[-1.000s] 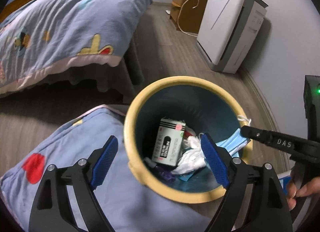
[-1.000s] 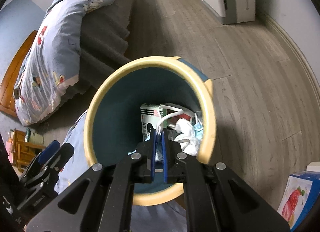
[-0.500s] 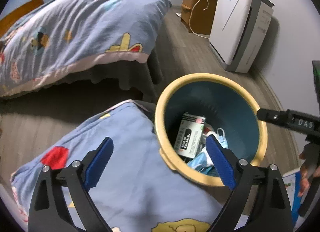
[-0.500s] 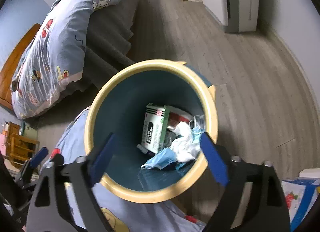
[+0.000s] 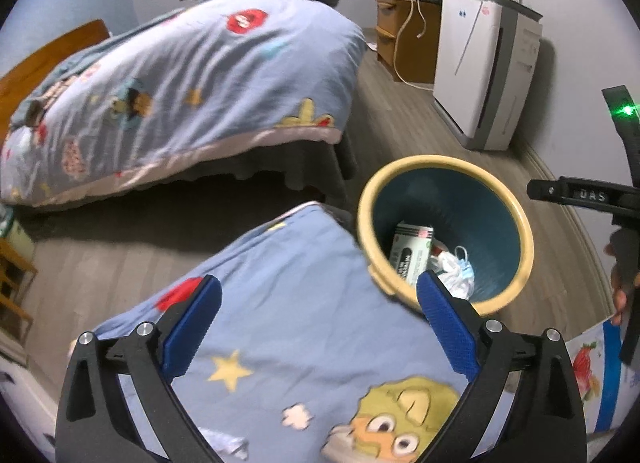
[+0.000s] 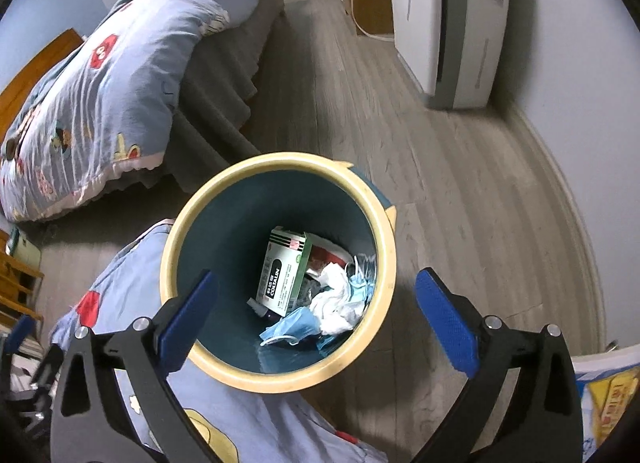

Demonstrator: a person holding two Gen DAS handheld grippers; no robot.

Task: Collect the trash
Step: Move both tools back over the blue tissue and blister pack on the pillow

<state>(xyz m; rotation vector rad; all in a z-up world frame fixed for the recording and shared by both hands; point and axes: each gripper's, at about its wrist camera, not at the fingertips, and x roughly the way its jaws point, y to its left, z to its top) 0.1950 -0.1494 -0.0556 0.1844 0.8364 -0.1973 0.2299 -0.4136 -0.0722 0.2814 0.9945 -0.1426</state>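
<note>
The trash bin stands on the wood floor, its near rim partly behind the right gripper fingers. Inside lie one green-and-white box, one crumpled white tissue and one blue face mask; smaller scraps beneath are hard to make out. Both grippers' fingers stand wide apart, empty. The bin sits between the right fingers; the left gripper hangs over a blue quilt beside the bin, which touches its edge.
</note>
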